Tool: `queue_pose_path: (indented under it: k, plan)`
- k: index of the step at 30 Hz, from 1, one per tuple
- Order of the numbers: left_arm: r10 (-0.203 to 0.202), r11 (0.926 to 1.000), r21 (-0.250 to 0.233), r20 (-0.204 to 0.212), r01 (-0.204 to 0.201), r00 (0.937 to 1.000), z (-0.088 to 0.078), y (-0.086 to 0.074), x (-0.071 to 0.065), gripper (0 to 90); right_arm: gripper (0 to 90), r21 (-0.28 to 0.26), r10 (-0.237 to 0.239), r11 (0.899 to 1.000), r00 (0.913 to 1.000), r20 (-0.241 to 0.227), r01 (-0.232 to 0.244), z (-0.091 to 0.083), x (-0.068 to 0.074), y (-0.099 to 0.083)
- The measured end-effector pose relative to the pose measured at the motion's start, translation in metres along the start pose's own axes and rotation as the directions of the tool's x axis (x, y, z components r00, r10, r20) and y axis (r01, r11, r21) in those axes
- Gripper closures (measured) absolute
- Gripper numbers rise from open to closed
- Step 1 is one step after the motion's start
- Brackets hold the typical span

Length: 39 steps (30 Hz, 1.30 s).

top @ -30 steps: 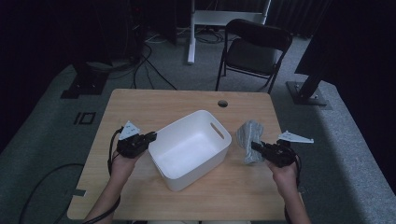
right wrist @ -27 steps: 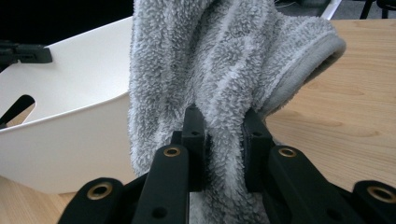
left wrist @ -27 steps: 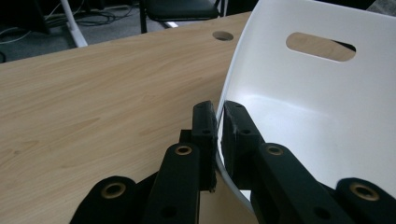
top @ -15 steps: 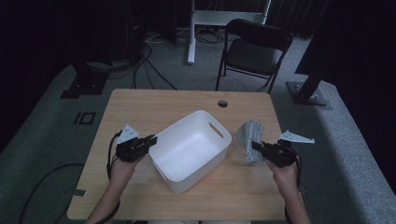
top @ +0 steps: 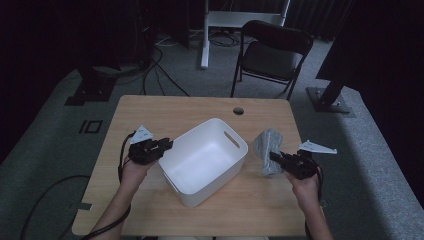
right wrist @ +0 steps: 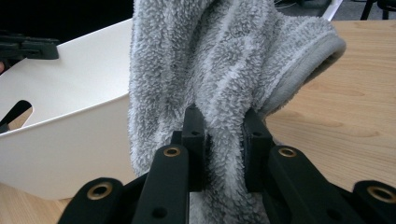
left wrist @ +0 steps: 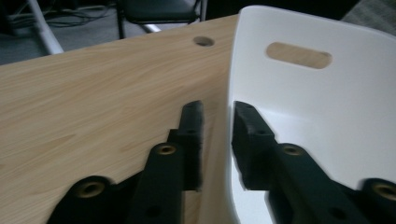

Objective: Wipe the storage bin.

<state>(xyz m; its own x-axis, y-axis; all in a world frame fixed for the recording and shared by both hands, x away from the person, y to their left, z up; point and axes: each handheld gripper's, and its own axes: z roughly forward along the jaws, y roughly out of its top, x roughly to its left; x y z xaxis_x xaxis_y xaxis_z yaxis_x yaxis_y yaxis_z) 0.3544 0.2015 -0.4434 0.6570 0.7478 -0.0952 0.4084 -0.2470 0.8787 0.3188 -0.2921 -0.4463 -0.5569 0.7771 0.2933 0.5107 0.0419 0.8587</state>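
Left tongs loosening at the tub wall, right tongs holding the grey towel beside it

At left of the high view the left tongs (top: 167, 144) straddle the near wall of the white tub (top: 220, 131), jaws just opened a little and no longer pressing, likely letting go after steadying it; the tub sits mid-frame on the worktop (top: 150, 112), mouth up to receive; at right the right tongs (top: 274, 156) are clamped on the bunched towel (top: 267, 142), just beside the tub's right wall, seemingly ready to drop it in.
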Motion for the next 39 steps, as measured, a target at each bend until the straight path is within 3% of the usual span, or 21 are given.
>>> queue_pose_path:
  k: [4, 6, 13, 18, 29, 32, 36, 39]
  plan:
    - [0.026, 0.9991, 0.034, -0.003, -0.026, 0.9997, 0.002, 0.001, -0.004, 84.2, 76.2, 0.001, -0.002, 1.0, 1.0, -0.002, 0.002, 0.0, 0.001, 0.0]
    - [0.033, 0.9988, 0.037, -0.016, -0.032, 0.9993, 0.001, 0.001, -0.005, 84.5, 76.1, -0.001, -0.001, 1.0, 1.0, -0.004, 0.001, 0.0, 0.001, 0.0]
    - [-0.029, 0.9996, -0.004, -0.058, 0.028, 0.9979, -0.002, -0.005, -0.008, 86.3, 76.2, -0.002, 0.002, 1.0, 1.0, -0.004, -0.002, 0.0, 0.0, 0.0]
    - [-0.032, 0.9995, -0.005, -0.126, 0.031, 0.9915, -0.005, -0.007, -0.014, 87.5, 76.2, -0.002, 0.001, 1.0, 1.0, -0.007, -0.001, 0.001, 0.001, 0.001]
    - [-0.026, 0.9996, -0.01, -0.082, 0.025, 0.9963, -0.007, -0.009, -0.01, 86.5, 76.2, -0.004, 0.0, 1.0, 0.9998, -0.018, 0.0, 0.001, 0.003, 0.002]
    - [-0.06, 0.998, -0.022, -0.055, 0.059, 0.9967, -0.009, -0.011, -0.007, 83.3, 76.2, -0.004, -0.002, 1.0, 0.9998, -0.02, 0.002, 0.002, 0.004, 0.002]
    - [-0.069, 0.9976, -0.01, -0.062, 0.068, 0.9957, -0.01, -0.015, -0.007, 79.6, 76.1, -0.001, -0.003, 1.0, 0.9997, -0.022, 0.003, 0.002, 0.005, 0.001]
    - [-0.054, 0.9985, -0.007, -0.078, 0.054, 0.9955, -0.012, -0.015, -0.01, 77.1, 76.2, -0.001, -0.005, 1.0, 0.9998, -0.022, 0.005, 0.002, 0.005, 0.001]
